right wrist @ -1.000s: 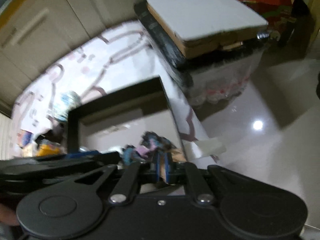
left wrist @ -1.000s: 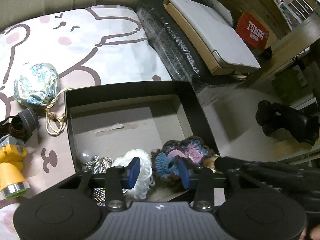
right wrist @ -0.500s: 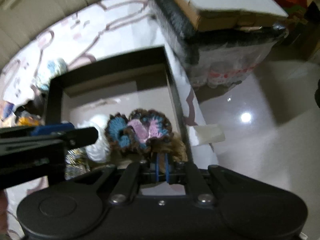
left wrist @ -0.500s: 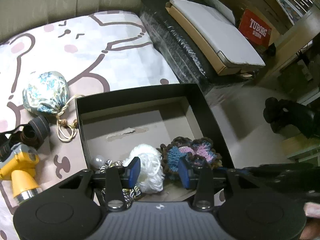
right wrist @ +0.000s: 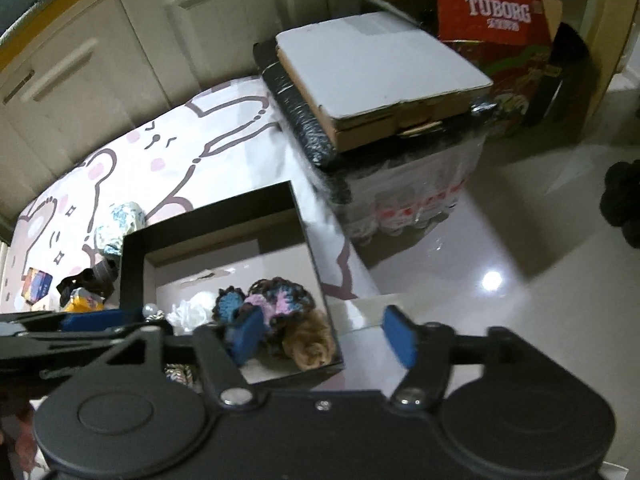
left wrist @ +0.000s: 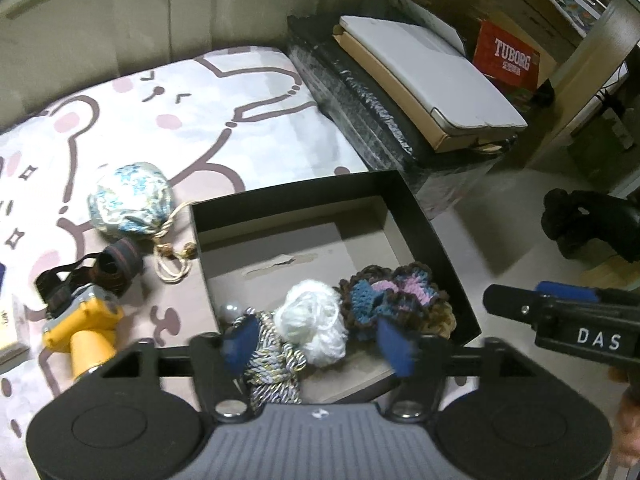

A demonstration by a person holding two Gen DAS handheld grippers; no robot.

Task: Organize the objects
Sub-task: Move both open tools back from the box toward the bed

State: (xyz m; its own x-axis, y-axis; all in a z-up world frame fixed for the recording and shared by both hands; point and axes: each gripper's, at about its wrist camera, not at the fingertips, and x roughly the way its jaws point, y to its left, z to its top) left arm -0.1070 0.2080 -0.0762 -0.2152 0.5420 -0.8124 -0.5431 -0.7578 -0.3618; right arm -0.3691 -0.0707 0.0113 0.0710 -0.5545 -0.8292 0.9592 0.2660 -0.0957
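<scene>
- we judge the step in hand to be fetching the next loose item for the black box (left wrist: 424, 216); the left tongs (left wrist: 316, 344) hang over its near edge with both pads wide apart and nothing between them.
- the right tongs (right wrist: 326, 336) are also spread apart and empty, low in the right wrist view, over the box's right wall.
- already in the box's lower part: white yarn ball (left wrist: 314, 320), crochet flower (left wrist: 394, 292), braided cord (left wrist: 272, 364).
- left to gather, at centre left of the left wrist view: floral pouch (left wrist: 130, 200) touching the box's outer corner, and the yellow headlamp (left wrist: 82, 328) below it.
- we should swing the left tongs leftward, clear of the wall, and pinch the pouch by its gathered neck.
</scene>
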